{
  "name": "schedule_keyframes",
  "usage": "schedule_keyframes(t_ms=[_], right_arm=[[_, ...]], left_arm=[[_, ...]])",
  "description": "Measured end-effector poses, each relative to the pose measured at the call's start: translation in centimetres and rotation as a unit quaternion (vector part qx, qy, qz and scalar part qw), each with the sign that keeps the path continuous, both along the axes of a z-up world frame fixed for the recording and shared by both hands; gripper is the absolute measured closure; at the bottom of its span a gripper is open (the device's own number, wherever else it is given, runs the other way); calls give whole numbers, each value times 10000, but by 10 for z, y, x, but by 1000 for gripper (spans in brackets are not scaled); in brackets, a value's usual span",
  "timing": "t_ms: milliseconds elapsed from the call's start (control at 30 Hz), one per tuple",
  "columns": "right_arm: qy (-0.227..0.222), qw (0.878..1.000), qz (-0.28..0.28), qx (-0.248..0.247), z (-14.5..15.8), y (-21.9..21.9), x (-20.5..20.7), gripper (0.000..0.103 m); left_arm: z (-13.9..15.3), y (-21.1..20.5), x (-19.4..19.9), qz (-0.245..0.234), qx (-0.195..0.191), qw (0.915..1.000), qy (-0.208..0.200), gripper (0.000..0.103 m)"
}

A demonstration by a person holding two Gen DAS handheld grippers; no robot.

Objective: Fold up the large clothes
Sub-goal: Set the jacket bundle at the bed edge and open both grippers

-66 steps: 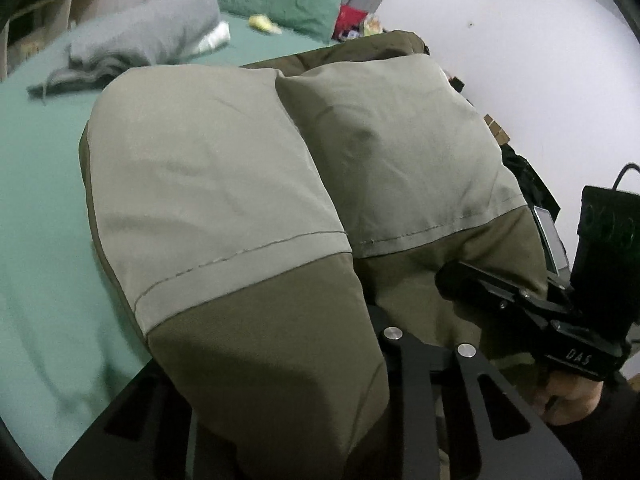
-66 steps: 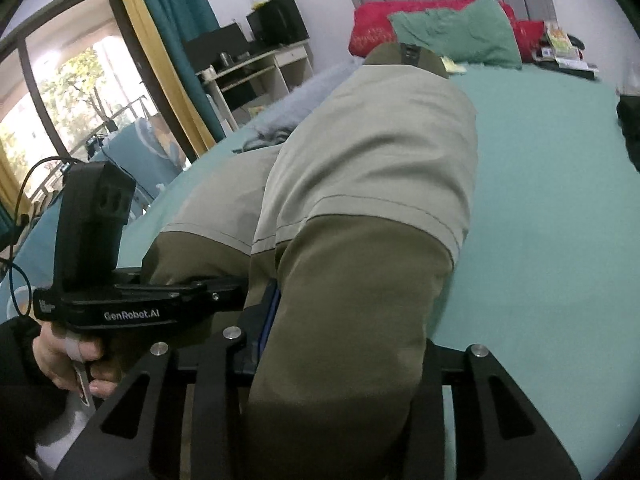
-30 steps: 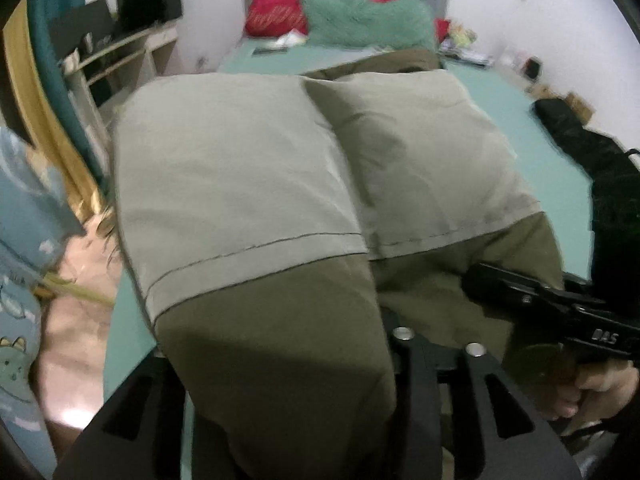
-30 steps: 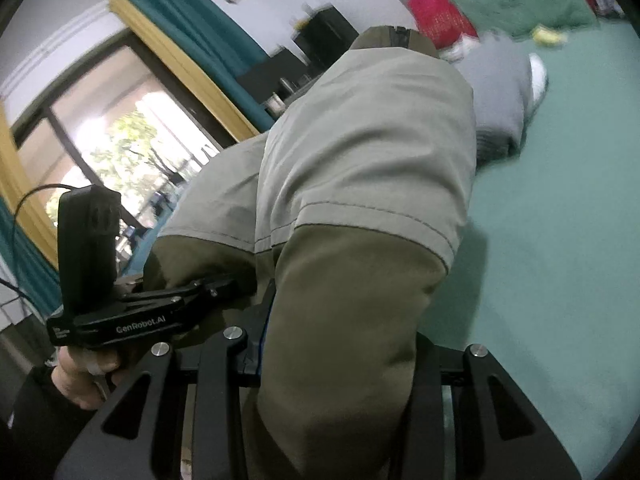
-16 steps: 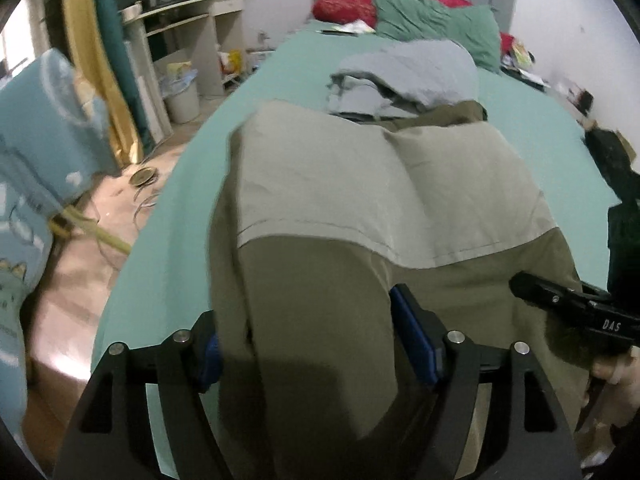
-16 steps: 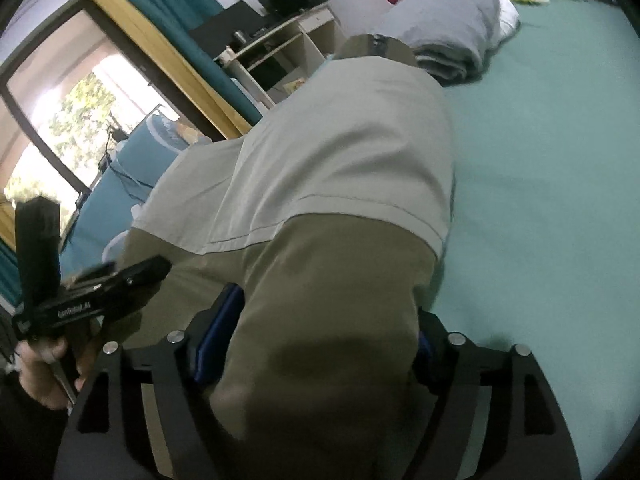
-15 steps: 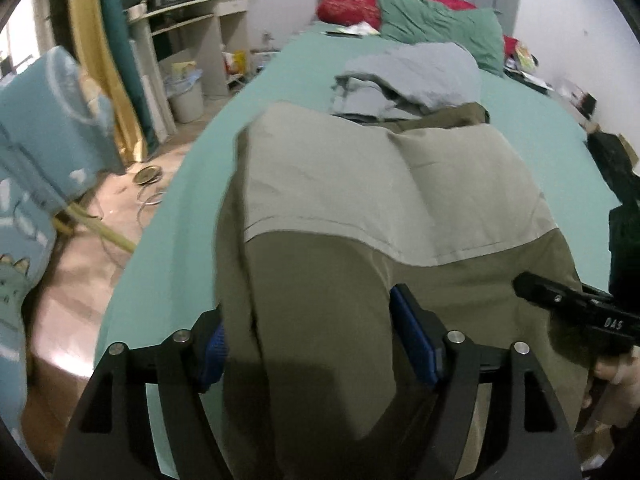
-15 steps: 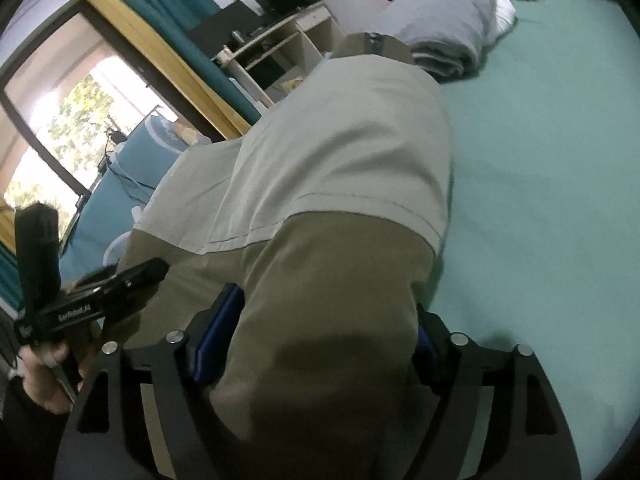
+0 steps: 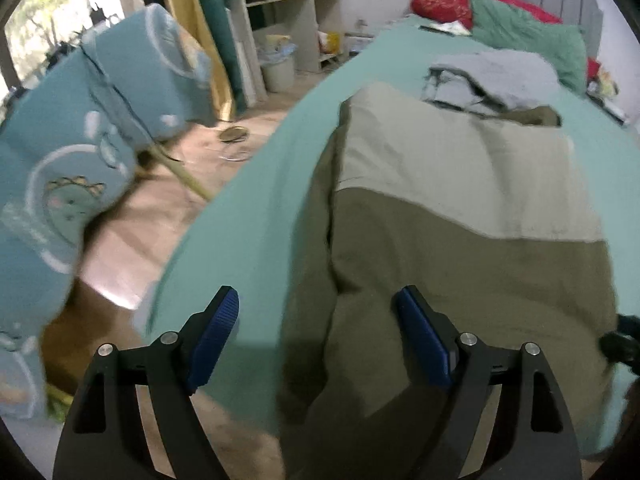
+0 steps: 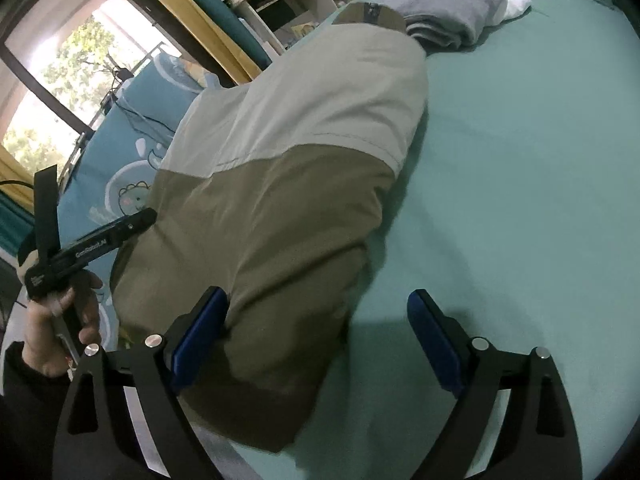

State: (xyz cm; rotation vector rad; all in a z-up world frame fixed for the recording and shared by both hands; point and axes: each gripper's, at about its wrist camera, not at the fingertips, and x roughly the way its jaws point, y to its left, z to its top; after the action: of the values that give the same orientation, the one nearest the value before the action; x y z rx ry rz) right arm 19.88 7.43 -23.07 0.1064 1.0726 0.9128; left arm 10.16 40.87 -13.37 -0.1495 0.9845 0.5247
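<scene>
**Both grippers stand wide over the folded two-tone garment**

The large folded garment of dark olive and pale beige fabric (image 9: 460, 208) lies on the teal-green bed sheet (image 9: 260, 184), filling the centre and right of the left wrist view. Its olive end reaches the lower edge of the frame and its beige half runs toward the upper right. In the right wrist view the same garment (image 10: 288, 168) stretches from the lower centre to the upper middle.

The left gripper (image 9: 316, 320) has just been opening; its jaws now stand far apart. The olive cloth lies between its blue ribbed pads (image 9: 424, 336), close against the right-hand one, while the left-hand pad hangs clear over the sheet. Neither pad presses the fabric.

The right gripper (image 10: 316, 320) has likewise just been opening and stands wide. Its left-hand pad sits just beside the olive edge; whether it touches cannot be told. Its right-hand pad is over bare sheet.

At the left edge of the right wrist view a hand (image 10: 56, 320) in a dark sleeve holds the left gripper's black handle.

Beyond the garment, in the upper right of the left wrist view, rests a folded grey garment (image 9: 492, 76), with a green pillow (image 9: 528, 48) and a red pillow (image 9: 444, 4) behind it.
</scene>
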Motion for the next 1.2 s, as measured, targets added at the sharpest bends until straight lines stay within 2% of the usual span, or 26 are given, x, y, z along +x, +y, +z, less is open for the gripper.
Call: schedule_keyframes(t_ms=[67,167,367,700,800,900,1100,1200], right_arm=[[17,10000,36,-34,-1,-7,-4,12],[-91,9997,10,-236,7,-10,-7,12],[-214,9993,-76,-301,16,-43,-17,12],[-376,9980,-370,-355,32,-114,-28,12],[-413,9974,-478,-360,34,-138,-31,12],[-447,9965,-628,-337,37,-162,-34,12],[-477,9937,-973,-278,42,-210,-39,12],[-493,9921,-1129,-249,44,-230,-41,12]], left_arm=[[4,-9,-4,-106,106,9999,82,18],[17,-28,-15,-263,339,9991,2,18],[33,-73,-35,-527,528,9969,-248,18],[27,-134,-56,-483,-36,9981,-372,18],[32,-150,-57,-516,163,9979,-369,18],[38,-163,-57,-579,60,9973,-440,18],[51,-192,-53,-838,151,9952,-475,18],[62,-207,-53,-929,15,9934,-676,18]])
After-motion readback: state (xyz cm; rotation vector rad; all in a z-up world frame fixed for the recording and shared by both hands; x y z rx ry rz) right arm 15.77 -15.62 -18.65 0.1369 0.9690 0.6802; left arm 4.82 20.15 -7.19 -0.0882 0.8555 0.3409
